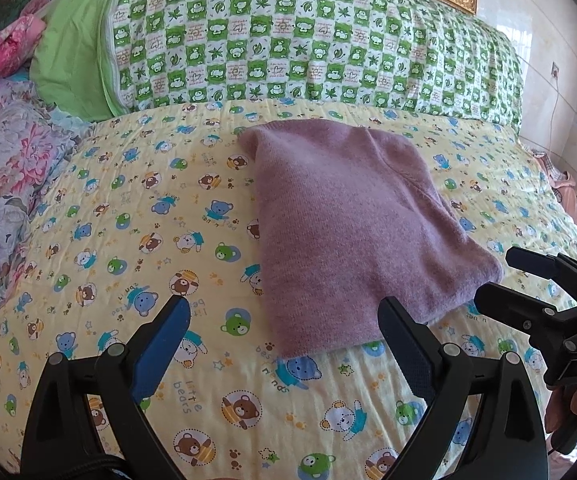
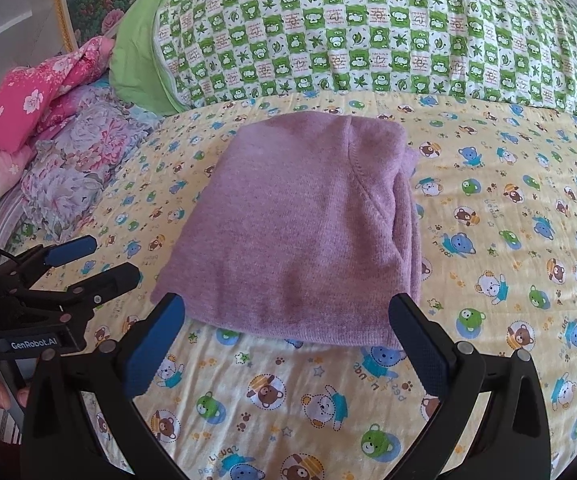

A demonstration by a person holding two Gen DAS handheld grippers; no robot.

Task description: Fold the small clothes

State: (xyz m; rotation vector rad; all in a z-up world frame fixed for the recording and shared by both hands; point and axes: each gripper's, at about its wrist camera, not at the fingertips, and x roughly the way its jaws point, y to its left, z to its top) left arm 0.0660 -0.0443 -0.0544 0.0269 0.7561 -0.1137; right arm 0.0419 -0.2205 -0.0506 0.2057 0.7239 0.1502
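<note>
Mauve knit sweater (image 2: 296,232) lies folded compact on the bed (image 2: 508,240); we judge folding done, left claw (image 1: 284,340) and right claw (image 2: 286,340) both spread, empty.

Bright, even daylight fills both views; shadows are soft, focus stays sharp, and fisheye bending darkens the rounded corners.

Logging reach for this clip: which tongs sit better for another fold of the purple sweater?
Probably the right tongs: open and centred on the sweater, both tips at its near edge. The left tongs, also open, sit off its left corner.
</note>
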